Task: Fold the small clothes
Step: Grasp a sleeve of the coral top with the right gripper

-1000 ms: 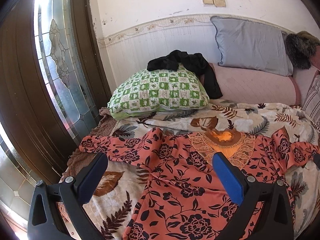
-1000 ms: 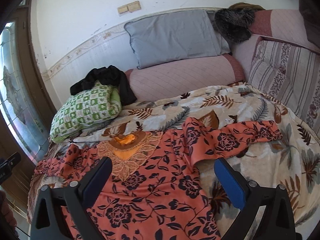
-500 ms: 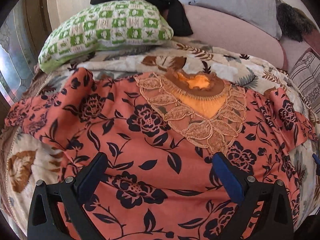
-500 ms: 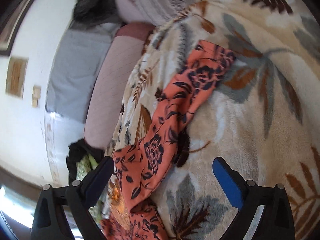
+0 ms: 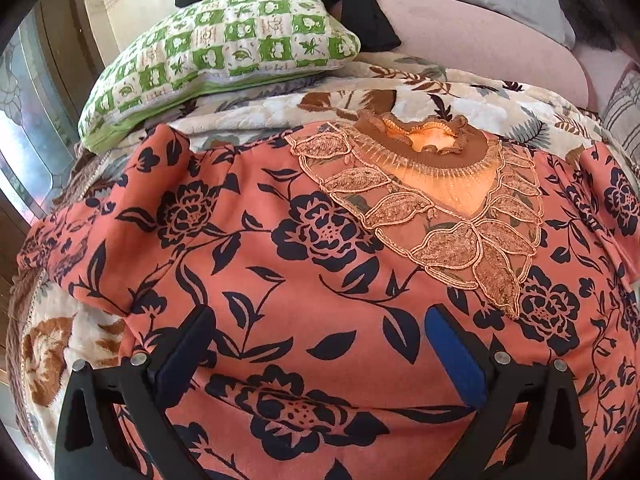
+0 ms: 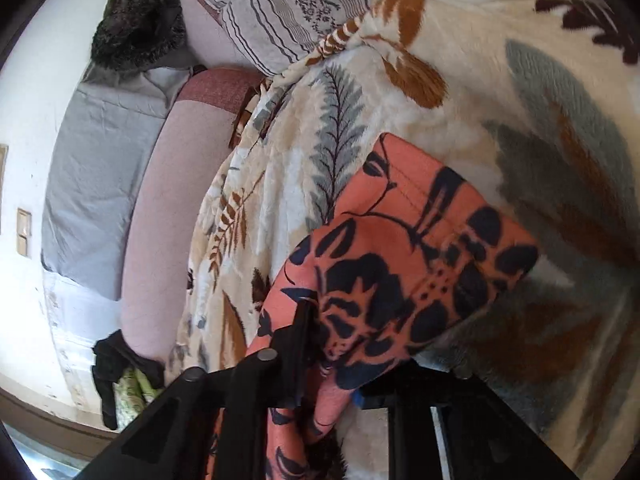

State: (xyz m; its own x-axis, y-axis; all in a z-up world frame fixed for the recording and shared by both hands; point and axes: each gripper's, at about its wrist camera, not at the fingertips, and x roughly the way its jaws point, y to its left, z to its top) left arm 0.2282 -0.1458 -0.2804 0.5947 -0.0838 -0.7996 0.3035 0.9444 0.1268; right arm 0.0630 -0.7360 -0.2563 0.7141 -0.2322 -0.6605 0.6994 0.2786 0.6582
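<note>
Left wrist view: a coral-orange garment printed with navy flowers and leaves lies spread across the centre and lower part of the frame, its smooth woven cloth lightly rumpled. At upper centre-right sits its brown ruffled neckline, bordered by a V-shaped panel of raised, corded leaf embroidery. One sleeve runs to the left edge of the frame. The garment rests on a plush cream blanket with brown and grey fern prints. At upper left lies a quilted green-and-white checked pillow, with a limp black cloth draped on its top. The left gripper occupies the bottom of the frame, its black fingers with blue pads spread wide apart above the garment body, holding nothing.

Right wrist view, strongly tilted: the right gripper at bottom centre has its jaws drawn together on the cuff end of the garment's sleeve, which stands out over the fuzzy blanket at centre. A grey cloth pillow leans at the left edge, beside a pale pink quilted bolster. A striped grey cushion fills the top of the frame, and a dark furry item sits at upper left.
</note>
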